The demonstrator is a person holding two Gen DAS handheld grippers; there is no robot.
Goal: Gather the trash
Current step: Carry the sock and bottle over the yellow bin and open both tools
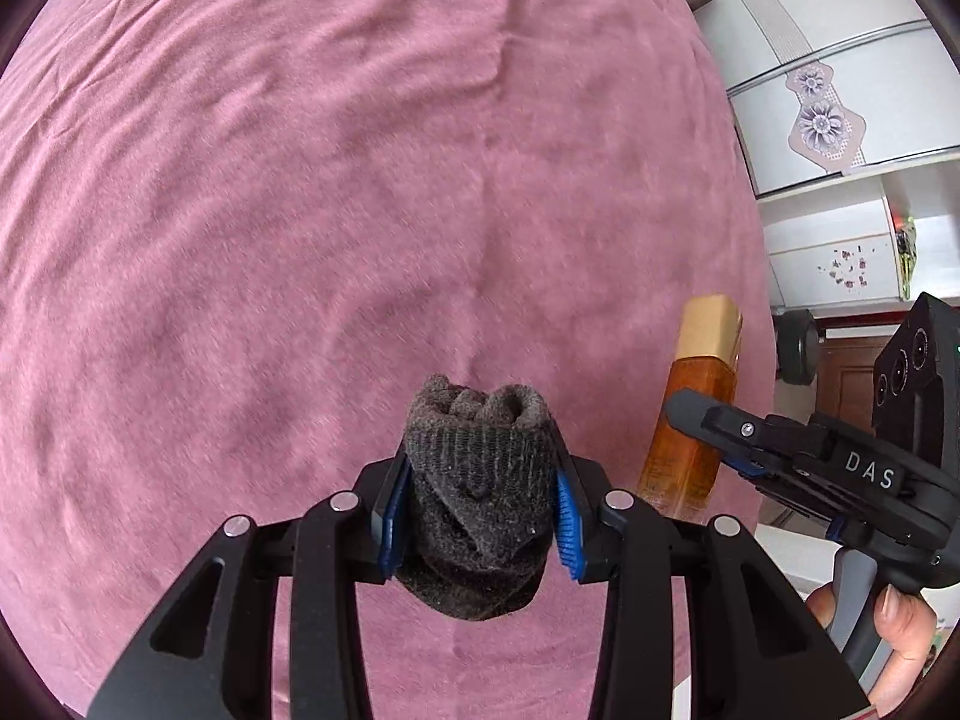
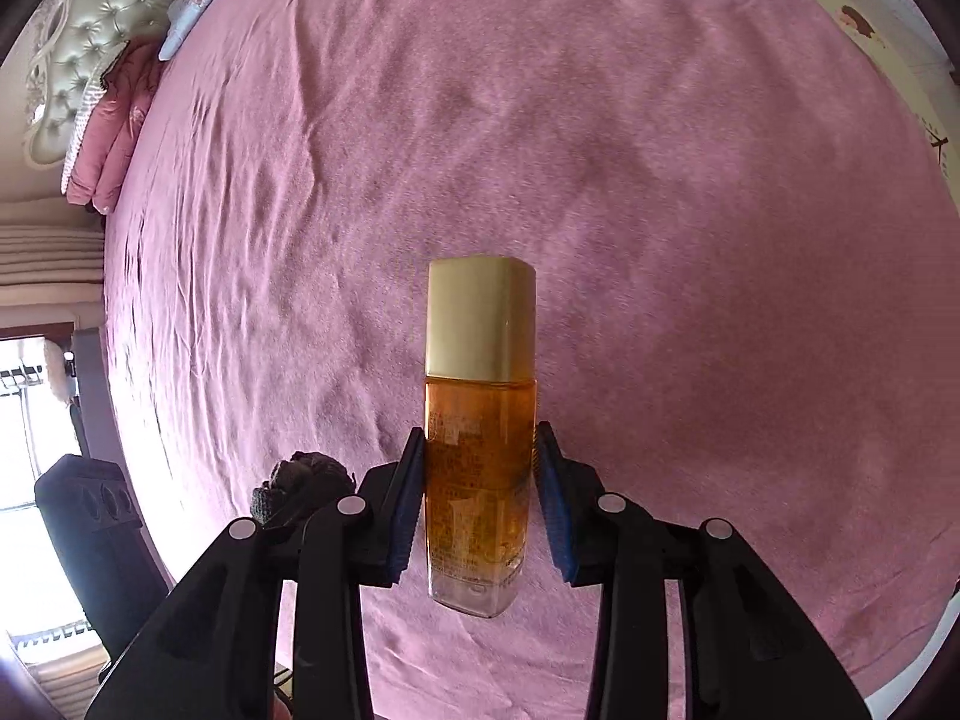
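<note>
My left gripper (image 1: 477,507) is shut on a rolled dark grey sock (image 1: 477,480) and holds it above the pink bedspread (image 1: 300,180). My right gripper (image 2: 480,492) is shut on an amber glass bottle (image 2: 480,468) with a pale gold cap, held above the bedspread (image 2: 660,180). In the left wrist view the bottle (image 1: 690,420) and the right gripper (image 1: 708,420) show at the right. In the right wrist view the sock (image 2: 300,480) peeks out at the lower left.
A tufted headboard (image 2: 90,18) and pillows (image 2: 114,126) lie at the far left of the bed. White cabinets (image 1: 840,120) stand beyond the bed's right edge. A window (image 2: 24,450) shows at the left.
</note>
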